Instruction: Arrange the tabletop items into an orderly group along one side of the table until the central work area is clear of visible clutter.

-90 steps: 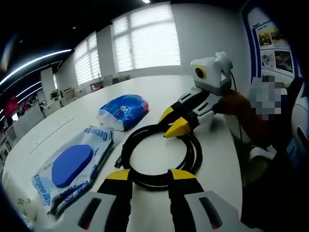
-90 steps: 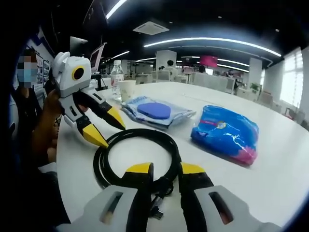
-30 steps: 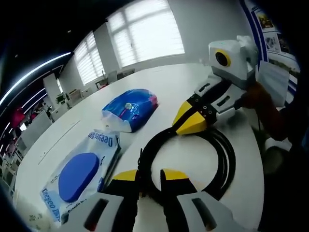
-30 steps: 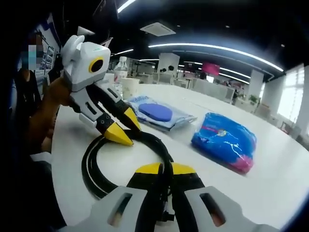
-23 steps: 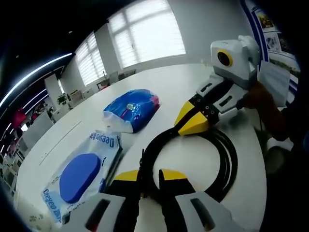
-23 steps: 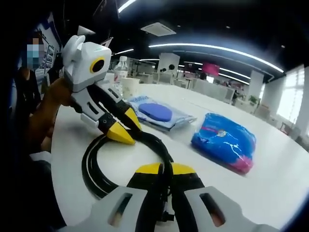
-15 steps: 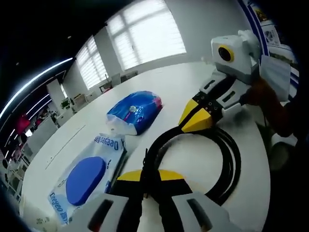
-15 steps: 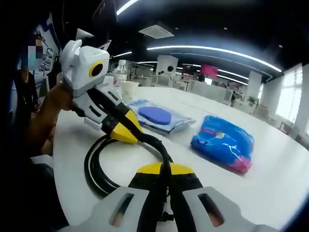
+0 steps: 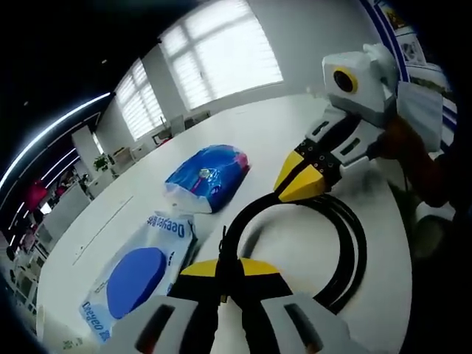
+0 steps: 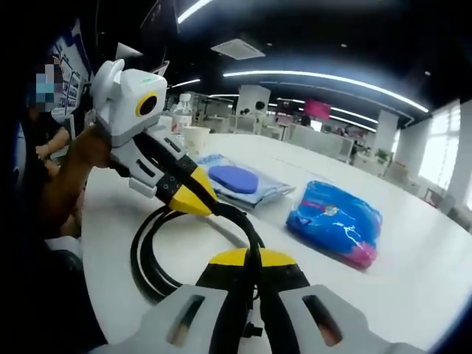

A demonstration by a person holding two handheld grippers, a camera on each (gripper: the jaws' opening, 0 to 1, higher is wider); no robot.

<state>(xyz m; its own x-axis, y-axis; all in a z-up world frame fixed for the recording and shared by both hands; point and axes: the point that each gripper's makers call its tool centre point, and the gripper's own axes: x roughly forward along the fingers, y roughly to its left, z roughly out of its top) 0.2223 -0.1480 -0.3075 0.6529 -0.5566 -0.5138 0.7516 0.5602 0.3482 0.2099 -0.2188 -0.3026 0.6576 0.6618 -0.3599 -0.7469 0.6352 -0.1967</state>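
A coiled black cable [image 9: 352,251] lies on the white table [image 9: 276,122]. My left gripper [image 9: 228,267] is shut on the coil's near side. My right gripper [image 9: 289,193] comes in from the right and is shut on the far side. In the right gripper view, my right gripper [image 10: 251,258] pinches the black cable [image 10: 144,254], and the left gripper [image 10: 200,209], held by a hand, grips the opposite side. A blue plastic bag [image 9: 209,173] [image 10: 335,220] and a flat wipes packet [image 9: 140,279] [image 10: 236,181] with a blue oval lie beyond the coil.
A water bottle [image 10: 180,113] and a paper cup [image 10: 195,136] stand at the table's far end. A person [image 10: 40,162] sits at the table's edge on the left. Windows [image 9: 221,59] line the far wall. Open white tabletop [image 10: 435,258] stretches past the blue bag.
Three seconds ago both grippers stood open around the coil; now each is shut on the cable. Over the last second the left jaws closed fully, and both views shifted slightly.
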